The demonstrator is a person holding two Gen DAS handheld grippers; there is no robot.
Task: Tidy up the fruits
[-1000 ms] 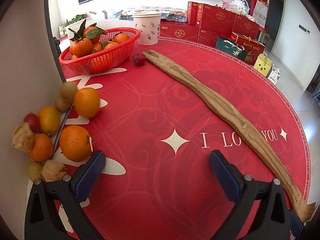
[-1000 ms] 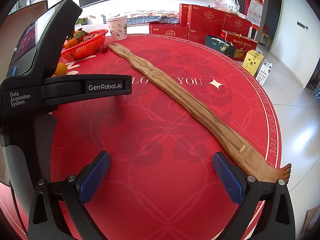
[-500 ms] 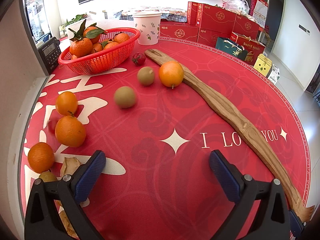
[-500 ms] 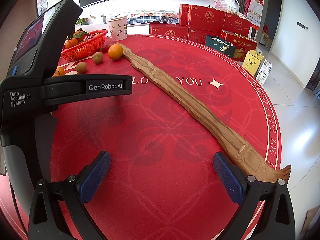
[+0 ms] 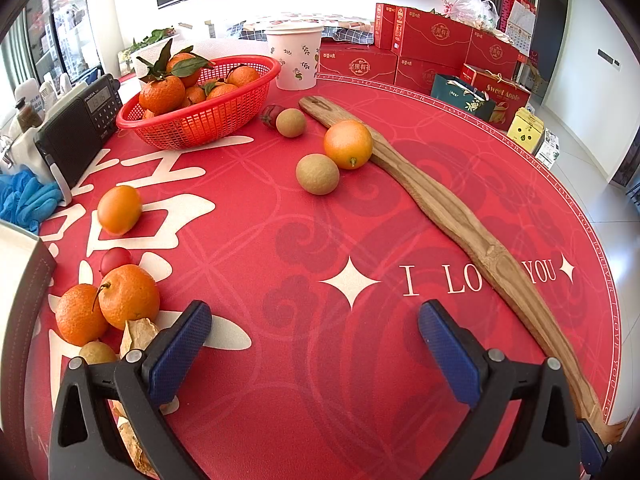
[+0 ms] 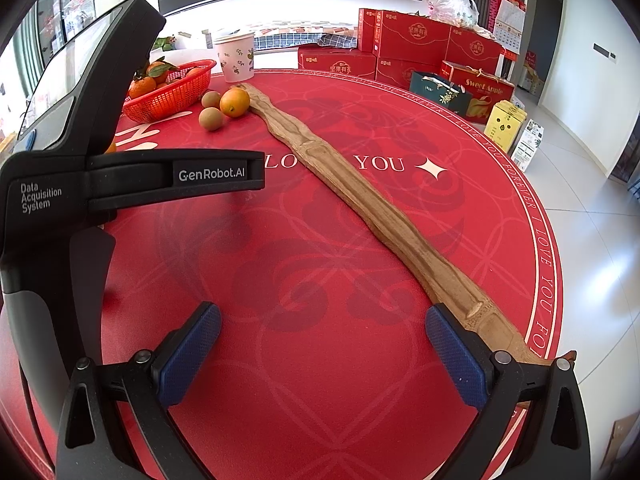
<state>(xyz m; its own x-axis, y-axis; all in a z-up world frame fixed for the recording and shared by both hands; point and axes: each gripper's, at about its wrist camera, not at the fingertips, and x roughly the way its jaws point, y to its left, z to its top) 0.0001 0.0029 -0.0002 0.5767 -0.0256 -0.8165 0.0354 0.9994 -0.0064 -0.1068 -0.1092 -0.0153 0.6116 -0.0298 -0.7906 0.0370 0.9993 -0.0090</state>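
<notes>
We see loose fruit on the red table: an orange (image 5: 348, 144) touching the wooden stick (image 5: 444, 208), a second orange (image 5: 119, 209) near the left edge, and more in the basket (image 5: 200, 120) at the far left. Our left gripper (image 5: 316, 348) and right gripper (image 6: 322, 346) both hover released and hold nothing.

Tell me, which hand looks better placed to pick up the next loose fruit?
Probably the left gripper: its open jaws sit beside the round orange tangerines. The right gripper, also open, faces bare red mat.
</notes>
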